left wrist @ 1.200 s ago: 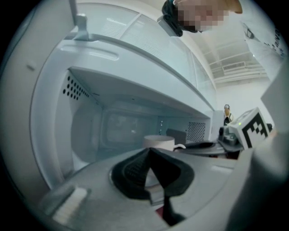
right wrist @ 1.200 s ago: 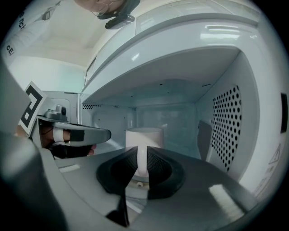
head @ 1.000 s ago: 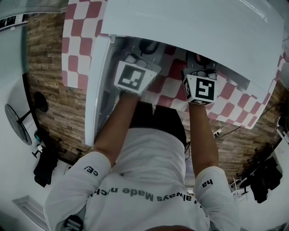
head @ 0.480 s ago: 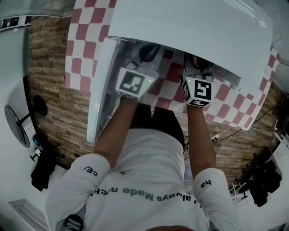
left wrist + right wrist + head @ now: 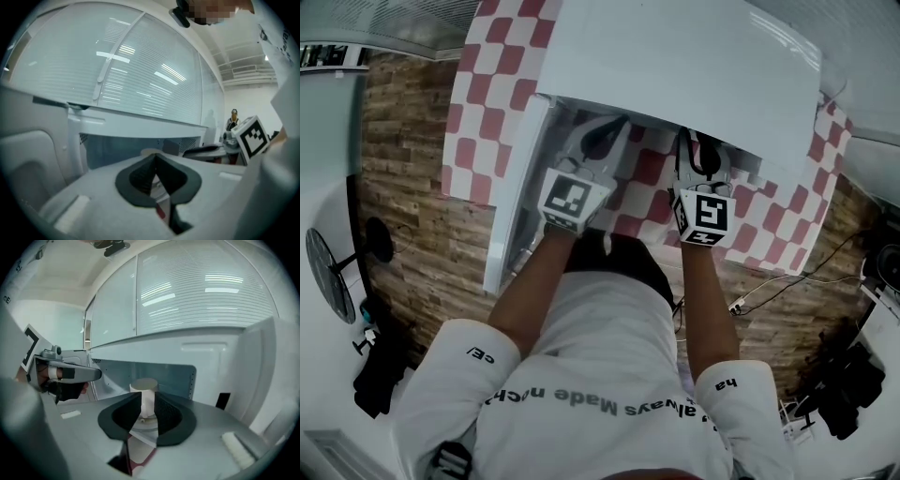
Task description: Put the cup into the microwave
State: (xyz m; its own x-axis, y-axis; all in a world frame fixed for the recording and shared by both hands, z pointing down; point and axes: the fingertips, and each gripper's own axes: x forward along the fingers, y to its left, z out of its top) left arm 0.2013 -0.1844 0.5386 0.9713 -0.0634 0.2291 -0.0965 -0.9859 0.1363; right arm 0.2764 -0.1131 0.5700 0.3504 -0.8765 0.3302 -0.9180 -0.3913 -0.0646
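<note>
Over the last second both grippers have slid down the head view, away from the mouth of the microwave, whose white top fills less of the upper frame than it did. That reads as the person drawing back from the opening. The left gripper sits just left of centre and the right gripper just right of it, both still near the front edge of the cavity. In the right gripper view the cup stands upright at the middle of the frame, inside the cavity and beyond the jaw tips. The right jaws stand a little apart with a narrow gap, and the cup shows through that gap without the pads touching it, so this gripper holds nothing. The left gripper view shows its jaws closed tip to tip at the centre of the frame, also with nothing between them. The door hangs open at the left of the head view, over the red-and-white checked cloth. As I judge it, the placing itself is done: the cup is in the microwave and released (the task asks no more than that). Clearing both grippers from the opening looks like the step in hand, and the main risk is a jaw catching the cup on the way out.
</note>
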